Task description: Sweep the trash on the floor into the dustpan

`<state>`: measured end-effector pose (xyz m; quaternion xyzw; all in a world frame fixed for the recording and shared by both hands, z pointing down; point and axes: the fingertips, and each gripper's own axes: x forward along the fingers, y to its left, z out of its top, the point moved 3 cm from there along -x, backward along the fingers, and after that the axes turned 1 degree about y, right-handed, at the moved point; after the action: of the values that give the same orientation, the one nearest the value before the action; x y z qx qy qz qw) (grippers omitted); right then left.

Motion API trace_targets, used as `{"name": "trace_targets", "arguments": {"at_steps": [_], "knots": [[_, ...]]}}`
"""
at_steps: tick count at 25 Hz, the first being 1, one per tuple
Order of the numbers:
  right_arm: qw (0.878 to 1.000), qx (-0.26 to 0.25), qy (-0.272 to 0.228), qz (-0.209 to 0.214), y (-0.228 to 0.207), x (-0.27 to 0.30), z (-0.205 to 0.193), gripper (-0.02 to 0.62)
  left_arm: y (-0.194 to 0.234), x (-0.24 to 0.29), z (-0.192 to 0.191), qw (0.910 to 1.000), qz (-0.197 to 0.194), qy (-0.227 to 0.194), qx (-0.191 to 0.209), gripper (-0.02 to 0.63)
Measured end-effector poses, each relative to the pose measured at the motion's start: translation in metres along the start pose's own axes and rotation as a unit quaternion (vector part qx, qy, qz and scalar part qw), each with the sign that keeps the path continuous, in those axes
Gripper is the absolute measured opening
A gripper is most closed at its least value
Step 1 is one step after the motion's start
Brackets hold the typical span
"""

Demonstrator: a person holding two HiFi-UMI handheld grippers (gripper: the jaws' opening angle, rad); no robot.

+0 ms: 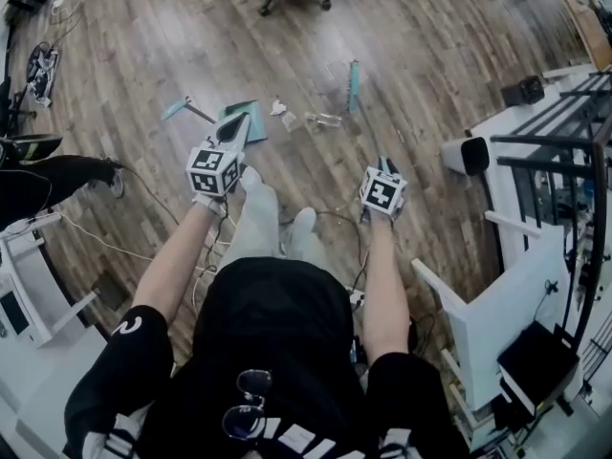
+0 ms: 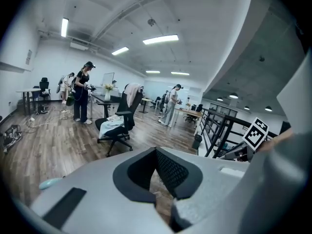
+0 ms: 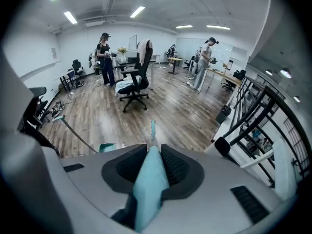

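Floor (image 1: 143,55): wood planks.
Broom (image 1: 354,86): teal, head just right of trash, handle clamped in right gripper (image 3: 152,155).
Dustpan (image 1: 256,122): left of trash, unheld.
Left gripper (image 2: 157,152): jaws together, empty.
Trash (image 1: 323,120): scraps between dustpan and broom.
Step, judged: sweep not yet made. Next: drag broom head leftward through trash toward dustpan.

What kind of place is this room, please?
Probably an open-plan office or workshop: a wheeled office chair, desks where people stand working, and long ceiling lights over a wide wood floor.
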<state>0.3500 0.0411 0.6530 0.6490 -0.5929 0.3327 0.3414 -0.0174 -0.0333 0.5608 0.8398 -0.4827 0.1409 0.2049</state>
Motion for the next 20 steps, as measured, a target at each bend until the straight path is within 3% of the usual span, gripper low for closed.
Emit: {"name": "trace_targets", "arguments": {"at_steps": [9, 16, 20], "knots": [[0.996, 0.022, 0.076, -0.040, -0.006, 0.077, -0.031, 0.083, 0.029, 0.059, -0.030, 0.9981, -0.037, 0.048, -0.009, -0.002], [0.987, 0.021, 0.144, -0.070, 0.011, 0.122, -0.050, 0.083, 0.068, 0.071, -0.049, 0.9962, -0.036, 0.069, -0.038, -0.002], [0.987, 0.022, 0.152, -0.047, 0.041, 0.142, -0.049, 0.083, 0.086, 0.071, -0.056, 0.9951, -0.030, 0.084, -0.041, -0.002]]}}
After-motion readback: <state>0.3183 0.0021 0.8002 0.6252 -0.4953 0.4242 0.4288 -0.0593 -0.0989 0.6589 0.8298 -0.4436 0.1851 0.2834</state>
